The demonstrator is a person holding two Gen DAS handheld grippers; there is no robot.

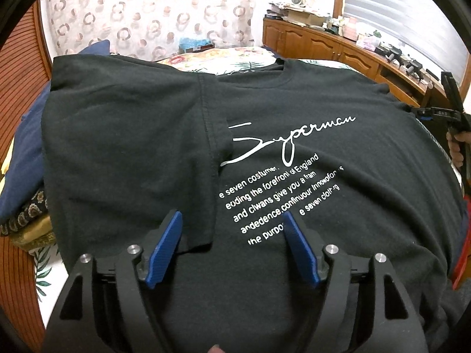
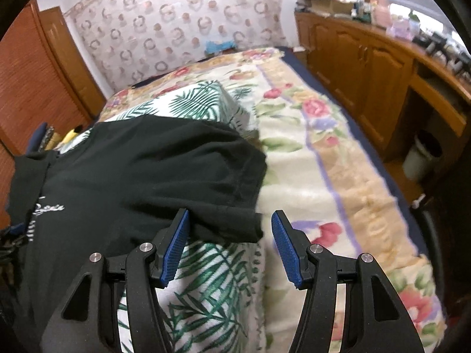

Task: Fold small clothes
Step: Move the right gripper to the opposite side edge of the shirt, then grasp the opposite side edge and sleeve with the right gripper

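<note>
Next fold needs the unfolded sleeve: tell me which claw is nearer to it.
Right. The right claw is open at the unfolded sleeve, its hem between the fingers. The left claw hangs open over the black T-shirt, by the folded side.

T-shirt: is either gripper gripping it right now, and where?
Neither. The left gripper is open above the black T-shirt; the right gripper is open at its sleeve.

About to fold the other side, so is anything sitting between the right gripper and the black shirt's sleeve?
Nothing visible does. The right gripper is open, and the sleeve of the black T-shirt lies just ahead of its fingertips, with only the palm-leaf cloth underneath.
</note>
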